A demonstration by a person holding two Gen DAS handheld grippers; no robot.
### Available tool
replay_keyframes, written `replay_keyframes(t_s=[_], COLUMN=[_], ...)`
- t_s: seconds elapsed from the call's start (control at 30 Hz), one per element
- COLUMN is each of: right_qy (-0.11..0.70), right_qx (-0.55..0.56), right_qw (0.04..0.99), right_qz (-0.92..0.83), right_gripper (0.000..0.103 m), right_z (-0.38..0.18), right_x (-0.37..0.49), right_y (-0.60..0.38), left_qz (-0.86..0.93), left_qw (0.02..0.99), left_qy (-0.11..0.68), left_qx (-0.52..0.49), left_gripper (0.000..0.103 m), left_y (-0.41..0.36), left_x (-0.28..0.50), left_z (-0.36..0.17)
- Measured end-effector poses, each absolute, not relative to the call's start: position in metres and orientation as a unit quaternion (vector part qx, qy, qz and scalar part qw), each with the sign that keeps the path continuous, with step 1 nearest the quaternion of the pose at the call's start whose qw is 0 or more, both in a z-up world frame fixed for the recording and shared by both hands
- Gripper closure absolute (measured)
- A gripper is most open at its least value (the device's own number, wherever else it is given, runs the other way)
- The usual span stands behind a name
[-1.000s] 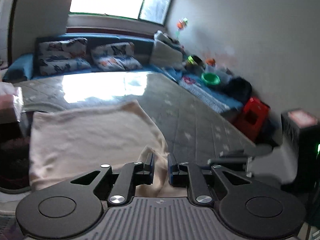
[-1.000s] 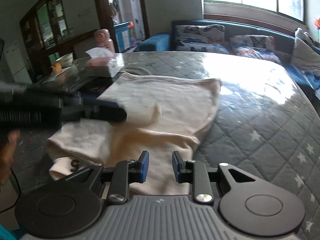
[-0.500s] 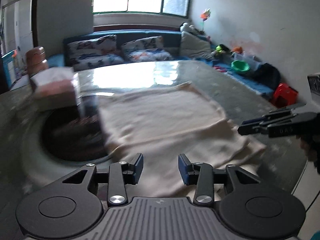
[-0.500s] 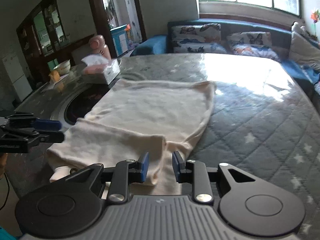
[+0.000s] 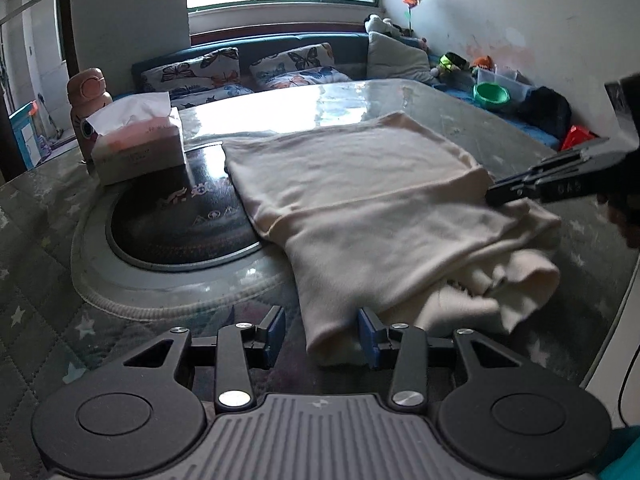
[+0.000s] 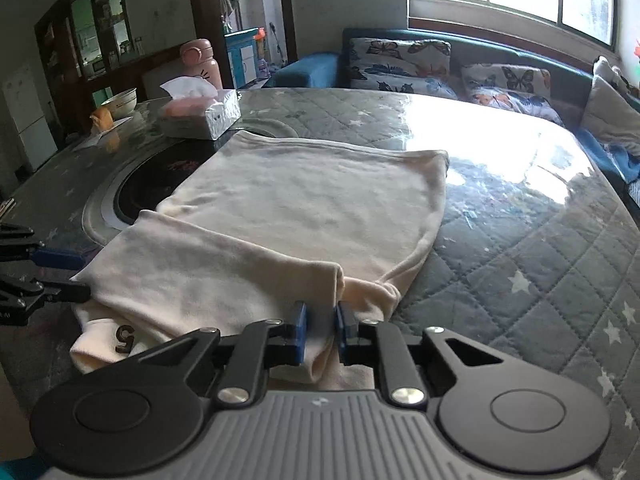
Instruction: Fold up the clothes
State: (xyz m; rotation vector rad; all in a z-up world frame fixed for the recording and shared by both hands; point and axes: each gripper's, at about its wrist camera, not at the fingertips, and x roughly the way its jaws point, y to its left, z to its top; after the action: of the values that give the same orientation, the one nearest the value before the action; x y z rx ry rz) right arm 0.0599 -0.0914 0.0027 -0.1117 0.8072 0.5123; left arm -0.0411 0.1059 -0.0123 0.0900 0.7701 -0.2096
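Beside the tissue box (image 5: 138, 142) on the desk (image 6: 540, 216), the cream garment (image 5: 360, 200) lies half-folded, its near cuff between the left gripper (image 5: 322, 334)'s parted, non-touching jaws while the right gripper (image 6: 320, 330) is closing on the opposite folded edge.

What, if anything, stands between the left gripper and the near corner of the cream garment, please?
Nothing visible does. The left gripper is open, with the cream garment's folded near corner already reaching between its fingers beside the right-hand pad.
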Motion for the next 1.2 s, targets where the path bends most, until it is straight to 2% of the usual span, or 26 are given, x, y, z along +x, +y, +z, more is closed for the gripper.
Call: replay_keyframes(t_s=[0.07, 0.13, 0.17, 0.2, 0.27, 0.37, 0.57, 0.73, 0.77, 0.8, 0.87, 1.07, 1.2], right_qy=[0.391, 0.389, 0.387, 0.383, 0.374, 0.364, 0.395, 0.356, 0.351, 0.349, 0.346, 0.359, 0.367], right_qx=[-0.056, -0.062, -0.064, -0.061, -0.057, -0.066, -0.060, -0.067, -0.070, -0.071, -0.076, -0.092, -0.100], right_qw=[0.885, 0.886, 0.886, 0.887, 0.891, 0.896, 0.886, 0.902, 0.903, 0.903, 0.901, 0.891, 0.888], right_qz=[0.246, 0.246, 0.247, 0.248, 0.251, 0.247, 0.237, 0.233, 0.237, 0.241, 0.250, 0.263, 0.258], right_gripper=[0.088, 0.093, 0.096, 0.097, 0.097, 0.097, 0.093, 0.093, 0.093, 0.093, 0.093, 0.093, 0.093], right_z=[0.001, 0.001, 0.002, 0.005, 0.017, 0.030, 0.011, 0.029, 0.032, 0.033, 0.033, 0.012, 0.005], right_x=[0.058, 0.057, 0.056, 0.054, 0.049, 0.040, 0.047, 0.044, 0.045, 0.046, 0.048, 0.061, 0.065], right_y=[-0.092, -0.089, -0.088, -0.088, -0.089, -0.090, -0.097, -0.100, -0.099, -0.098, -0.094, -0.079, -0.081], left_qz=[-0.104, -0.108, -0.110, -0.109, -0.108, -0.108, -0.103, -0.106, -0.108, -0.109, -0.108, -0.137, -0.149], left_qw=[0.920, 0.920, 0.920, 0.920, 0.921, 0.920, 0.917, 0.920, 0.922, 0.924, 0.928, 0.933, 0.926], left_qy=[0.373, 0.374, 0.374, 0.373, 0.372, 0.374, 0.383, 0.372, 0.365, 0.359, 0.349, 0.327, 0.341], left_qx=[0.049, 0.047, 0.045, 0.045, 0.045, 0.046, 0.048, 0.063, 0.067, 0.072, 0.074, 0.068, 0.060], left_gripper=[0.061, 0.073, 0.083, 0.087, 0.092, 0.094, 0.093, 0.082, 0.079, 0.071, 0.066, 0.066, 0.067], left_y=[0.106, 0.106, 0.107, 0.107, 0.109, 0.113, 0.121, 0.126, 0.126, 0.126, 0.126, 0.109, 0.097], left_x=[-0.042, -0.042, -0.042, -0.042, -0.043, -0.045, -0.046, -0.048, -0.048, -0.048, -0.045, -0.016, 0.016], left_z=[-0.013, -0.013, -0.012, -0.011, -0.010, -0.011, -0.013, 0.003, 0.007, 0.011, 0.018, 0.027, 0.015])
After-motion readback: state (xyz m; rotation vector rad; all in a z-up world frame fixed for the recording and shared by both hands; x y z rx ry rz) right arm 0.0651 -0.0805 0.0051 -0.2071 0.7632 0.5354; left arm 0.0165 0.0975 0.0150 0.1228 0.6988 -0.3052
